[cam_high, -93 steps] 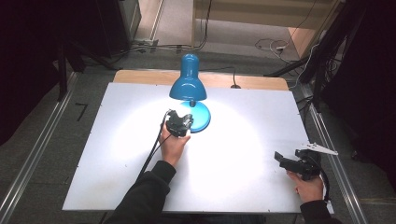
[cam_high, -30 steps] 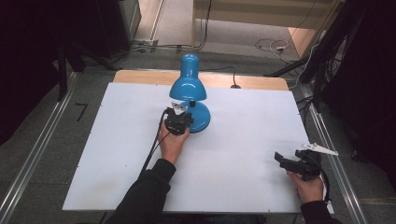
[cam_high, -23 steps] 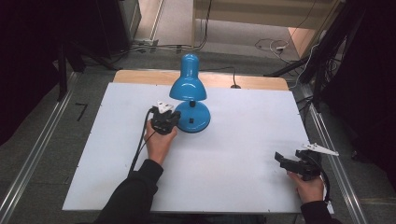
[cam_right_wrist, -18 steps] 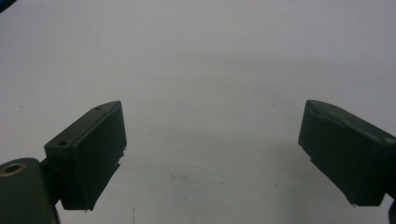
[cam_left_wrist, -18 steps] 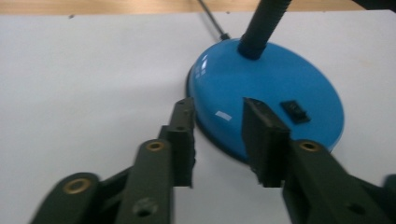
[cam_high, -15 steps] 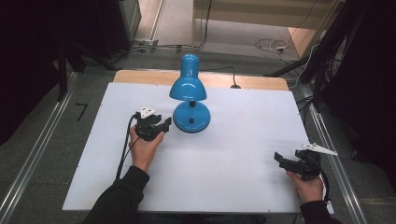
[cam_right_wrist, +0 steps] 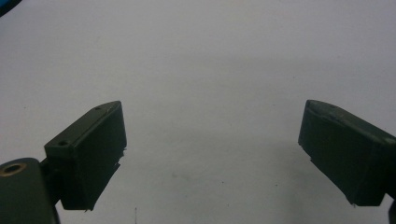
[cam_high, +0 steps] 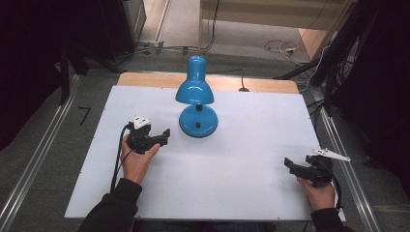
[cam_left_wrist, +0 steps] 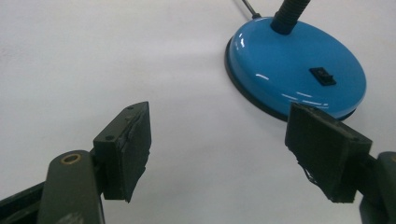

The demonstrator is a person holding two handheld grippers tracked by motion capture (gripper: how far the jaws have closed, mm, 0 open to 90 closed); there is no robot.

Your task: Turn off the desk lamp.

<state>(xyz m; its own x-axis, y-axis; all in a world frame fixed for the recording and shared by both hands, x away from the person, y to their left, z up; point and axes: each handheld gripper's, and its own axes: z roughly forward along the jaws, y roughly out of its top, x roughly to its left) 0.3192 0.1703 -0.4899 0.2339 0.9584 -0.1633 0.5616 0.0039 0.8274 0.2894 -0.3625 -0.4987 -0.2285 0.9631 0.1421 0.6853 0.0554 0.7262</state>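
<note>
A blue lamp stands at the far middle of the white worktop, its shade dark and its rocker switch on the base facing the person. The left gripper sits just beside the base, jaws spread wide and holding nothing. The right gripper rests well apart near the right edge, jaws likewise wide and empty. If the switch is the aim, I'd come in low with one jaw tip and press squarely, so the light base doesn't skid.
</note>
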